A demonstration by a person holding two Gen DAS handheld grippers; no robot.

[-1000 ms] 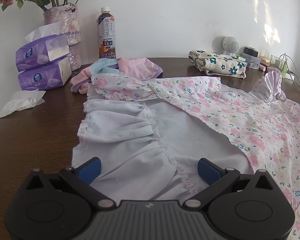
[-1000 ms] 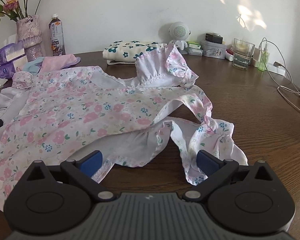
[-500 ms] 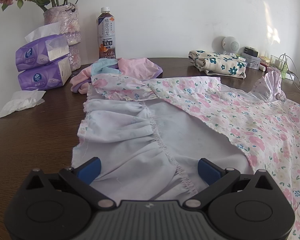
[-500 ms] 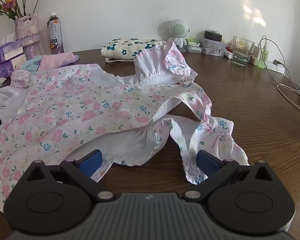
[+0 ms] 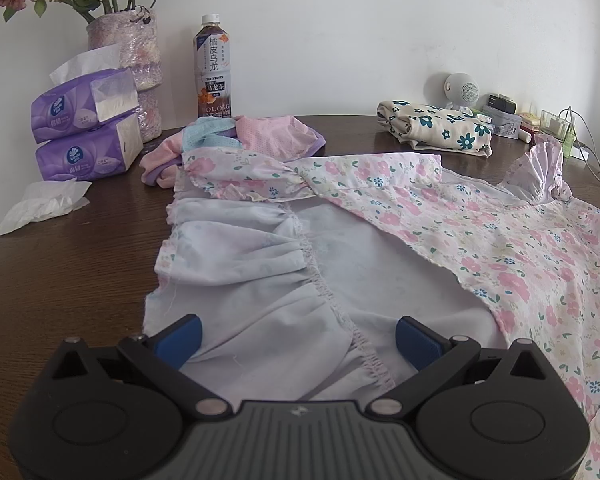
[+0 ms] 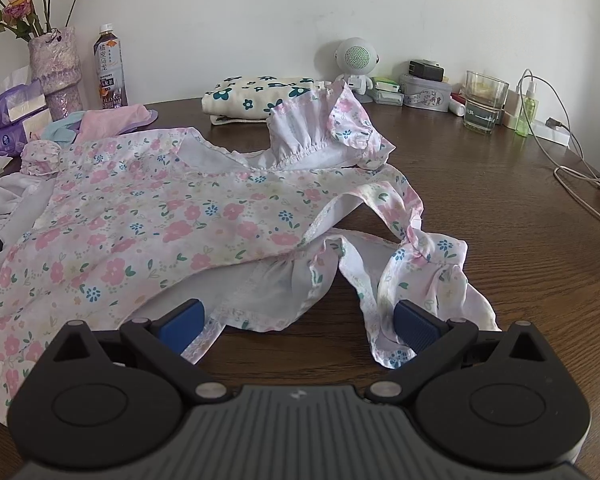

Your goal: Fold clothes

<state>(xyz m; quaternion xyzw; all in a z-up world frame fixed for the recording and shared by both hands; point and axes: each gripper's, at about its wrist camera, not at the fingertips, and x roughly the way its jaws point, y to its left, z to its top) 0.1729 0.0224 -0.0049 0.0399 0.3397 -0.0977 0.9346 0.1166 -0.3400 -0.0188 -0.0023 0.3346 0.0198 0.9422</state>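
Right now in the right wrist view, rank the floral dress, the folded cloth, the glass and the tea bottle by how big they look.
1. Floral dress, by far the largest.
2. Folded cloth.
3. Tea bottle and glass: they look alike, so no ranking.
The dress lies nearest the camera, which enlarges it.

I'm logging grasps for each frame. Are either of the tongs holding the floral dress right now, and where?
Nothing is held. Both left tongs and right tongs are open over the floral dress.

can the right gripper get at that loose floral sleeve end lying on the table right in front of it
Probably yes. The right gripper is open, and the ruffled pink floral sleeve end of the dress lies flat on the brown wooden table by its right finger, with nothing lying over it.
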